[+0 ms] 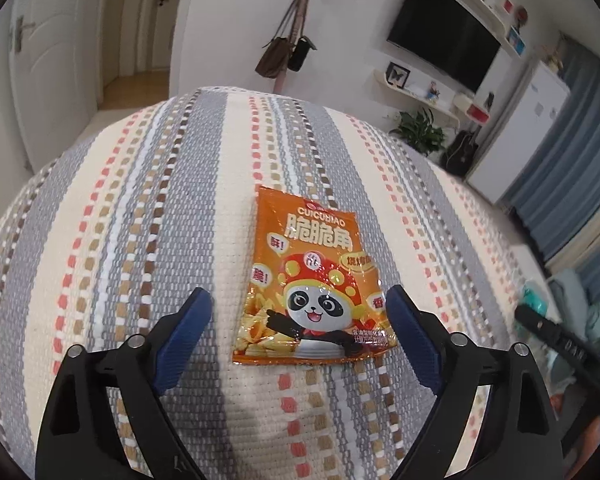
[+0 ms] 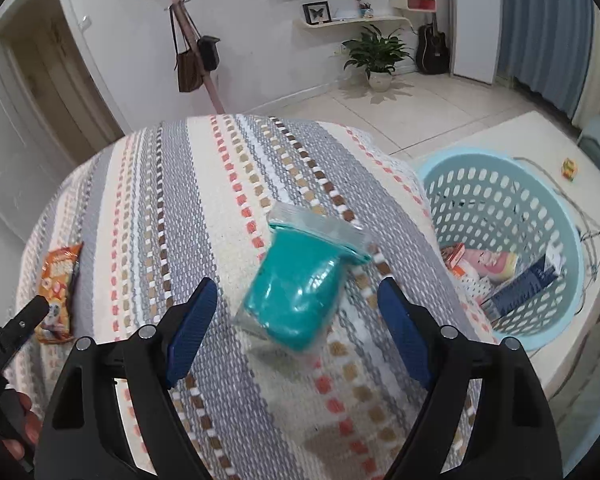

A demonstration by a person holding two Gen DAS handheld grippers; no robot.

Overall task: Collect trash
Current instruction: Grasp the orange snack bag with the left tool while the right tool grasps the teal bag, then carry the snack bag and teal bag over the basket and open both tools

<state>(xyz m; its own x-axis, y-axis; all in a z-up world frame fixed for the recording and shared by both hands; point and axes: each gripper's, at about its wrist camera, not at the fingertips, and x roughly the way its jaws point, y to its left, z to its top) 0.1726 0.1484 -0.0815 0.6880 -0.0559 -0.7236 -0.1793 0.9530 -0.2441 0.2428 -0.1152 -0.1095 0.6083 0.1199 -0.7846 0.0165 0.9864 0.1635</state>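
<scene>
An orange snack packet with a panda lies flat on the striped woven cloth. My left gripper is open, its blue pads either side of the packet's near end, just above it. In the right wrist view a clear bag with teal contents lies on the cloth. My right gripper is open, with the bag between and just beyond its fingertips. The orange packet shows at the left, with the left gripper's tip beside it.
A light blue perforated basket stands on the floor right of the table and holds several wrappers and a dark blue box. A potted plant, a guitar and a coat stand are by the far wall.
</scene>
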